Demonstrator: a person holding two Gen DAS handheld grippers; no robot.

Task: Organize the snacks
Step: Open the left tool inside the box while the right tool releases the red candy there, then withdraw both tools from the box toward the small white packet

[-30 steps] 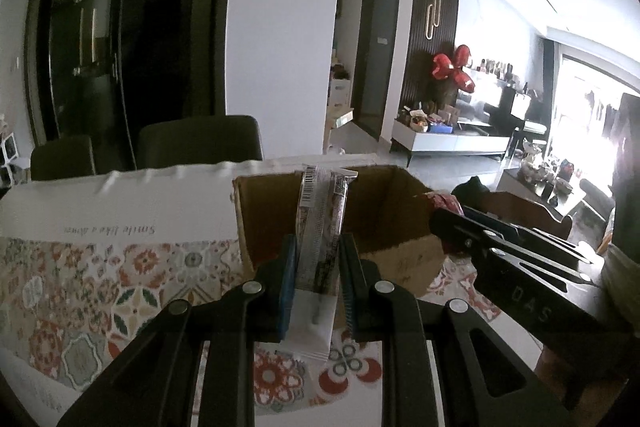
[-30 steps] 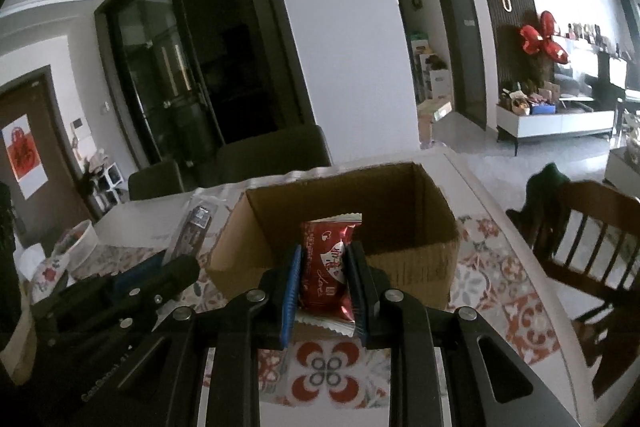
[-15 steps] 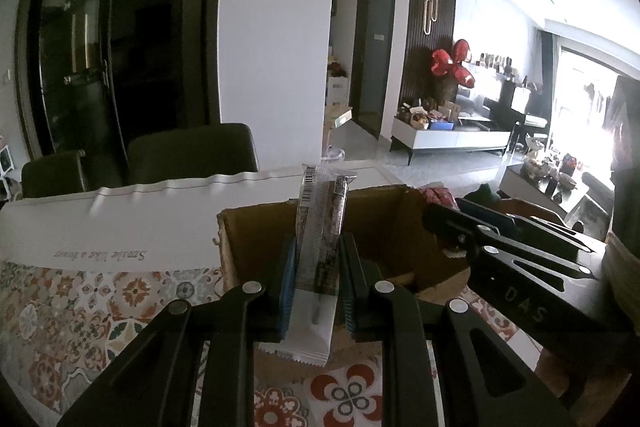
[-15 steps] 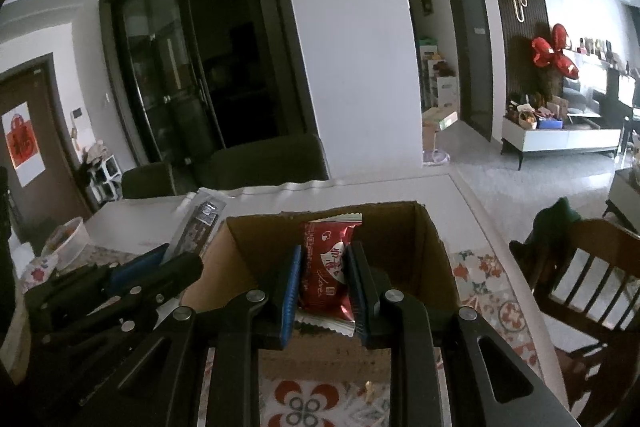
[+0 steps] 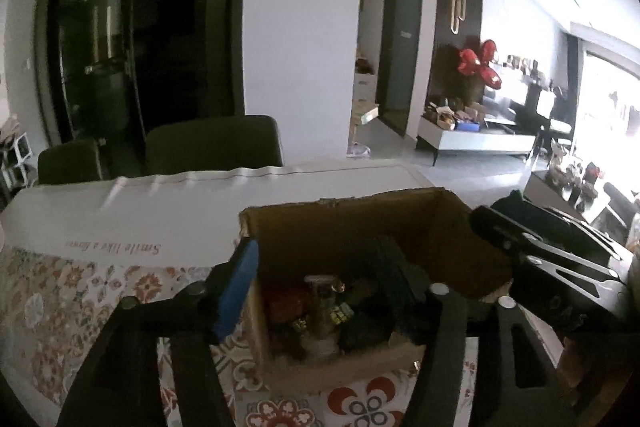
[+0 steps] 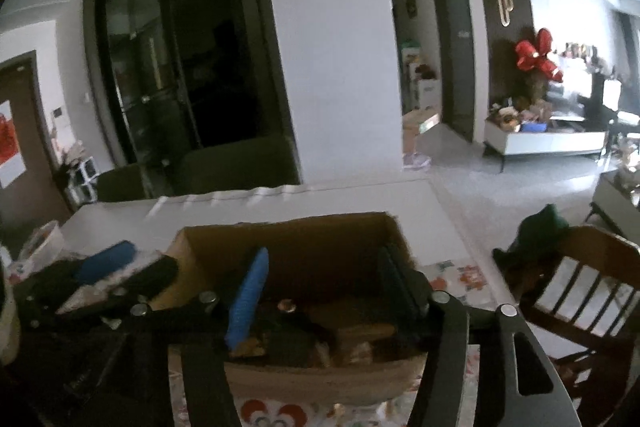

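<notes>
**Both grippers spread wide over the snack box**

The left gripper (image 5: 320,275) hung over the cardboard box (image 5: 360,223) with its jaws spread wide and nothing between them. Its blue pad (image 5: 236,291) sat at about 9 o'clock, outside the box's near-left wall, while the dark opposite finger reached over the opening at about 3 o'clock. Between and just below the fingertips, at 6 o'clock from the gripper's centre, the snacks (image 5: 316,311) lay in a loose heap on the box floor: a red wrapper at the left of the heap, a clear-topped packet in the middle and darker packets to the right. Motion blur hid their labels.

The right gripper (image 6: 320,287) was likewise wide and empty, both fingers dipping inside the box (image 6: 292,235). Dim wrappers (image 6: 352,331) rested under it, towards 5 o'clock.

In the right wrist view the left gripper showed at 9 o'clock, beside the box. The box stood on a patterned tablecloth (image 5: 80,291), and a wooden chair (image 6: 580,287) stood at 3 o'clock.
</notes>
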